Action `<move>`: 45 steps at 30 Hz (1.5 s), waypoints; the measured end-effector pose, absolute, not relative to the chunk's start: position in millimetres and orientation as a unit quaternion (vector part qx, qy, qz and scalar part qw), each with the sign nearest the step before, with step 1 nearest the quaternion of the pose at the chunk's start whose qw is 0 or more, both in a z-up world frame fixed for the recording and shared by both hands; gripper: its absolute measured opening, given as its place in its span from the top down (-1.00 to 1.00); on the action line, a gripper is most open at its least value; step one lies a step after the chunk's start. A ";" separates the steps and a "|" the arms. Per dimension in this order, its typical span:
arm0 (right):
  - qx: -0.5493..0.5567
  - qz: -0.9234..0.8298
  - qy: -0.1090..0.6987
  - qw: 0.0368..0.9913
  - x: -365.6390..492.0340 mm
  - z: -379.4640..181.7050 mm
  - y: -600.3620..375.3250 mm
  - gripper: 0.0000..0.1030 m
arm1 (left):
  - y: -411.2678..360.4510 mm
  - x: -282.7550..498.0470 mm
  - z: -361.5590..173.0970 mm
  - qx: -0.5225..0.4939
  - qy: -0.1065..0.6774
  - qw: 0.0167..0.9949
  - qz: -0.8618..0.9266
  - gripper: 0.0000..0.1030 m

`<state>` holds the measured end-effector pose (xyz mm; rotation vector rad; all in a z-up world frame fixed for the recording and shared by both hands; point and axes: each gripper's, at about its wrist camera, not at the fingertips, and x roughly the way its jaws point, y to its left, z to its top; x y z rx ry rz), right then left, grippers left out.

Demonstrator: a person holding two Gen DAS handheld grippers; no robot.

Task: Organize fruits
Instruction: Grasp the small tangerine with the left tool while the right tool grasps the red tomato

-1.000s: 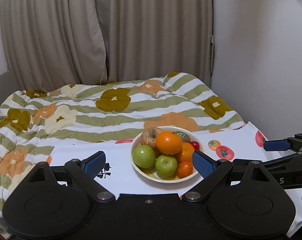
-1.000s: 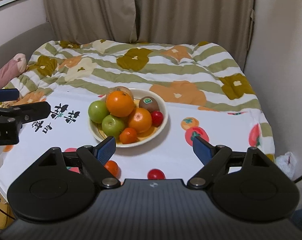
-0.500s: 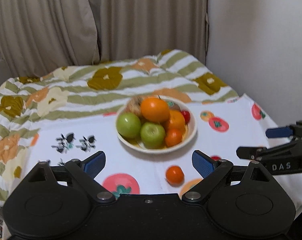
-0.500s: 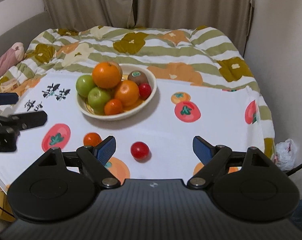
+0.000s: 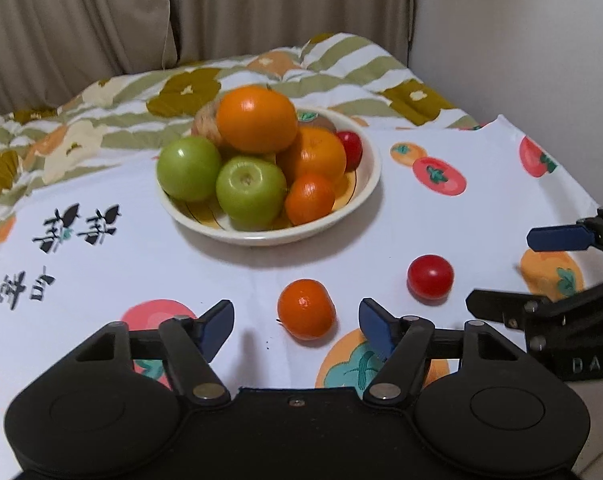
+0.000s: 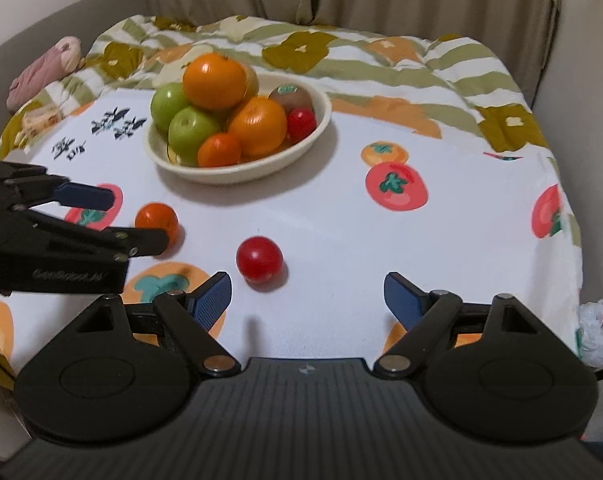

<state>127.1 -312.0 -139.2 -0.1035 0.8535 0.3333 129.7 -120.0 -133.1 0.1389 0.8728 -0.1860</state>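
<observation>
Our bowl (image 5: 365, 200) is heaped, but a tangerine (image 5: 306, 309) and red tomato (image 6: 259, 258) remain loose; both grippers, left (image 5: 297, 322) narrowing and right (image 6: 307, 296), gape empty.

In the right wrist view, the left gripper's (image 6: 135, 220) lower finger is covering part of the small orange (image 6: 157, 220) at nine o'clock. A brownish fruit (image 5: 207, 124) is sitting mostly hidden behind the big orange (image 5: 257, 118) in the bowl (image 5: 365, 184). The kiwi's sticker (image 6: 288, 89) is reading too small. At four o'clock, the frame is cutting off the right gripper (image 5: 533, 268).
</observation>
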 end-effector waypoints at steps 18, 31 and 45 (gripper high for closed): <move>-0.056 0.203 0.429 0.878 148.4 -158.2 -296.6 -0.59 | -123.3 144.5 -148.2 0.053 0.445 0.889 -0.091 0.24; -0.063 0.200 0.426 0.880 150.5 -158.1 -285.0 -0.32 | -118.1 136.7 -146.9 0.063 0.445 0.888 -0.096 0.25; -0.061 0.180 0.418 0.888 148.8 -153.5 -271.0 0.09 | -103.9 123.0 -134.0 0.061 0.433 0.893 -0.102 0.26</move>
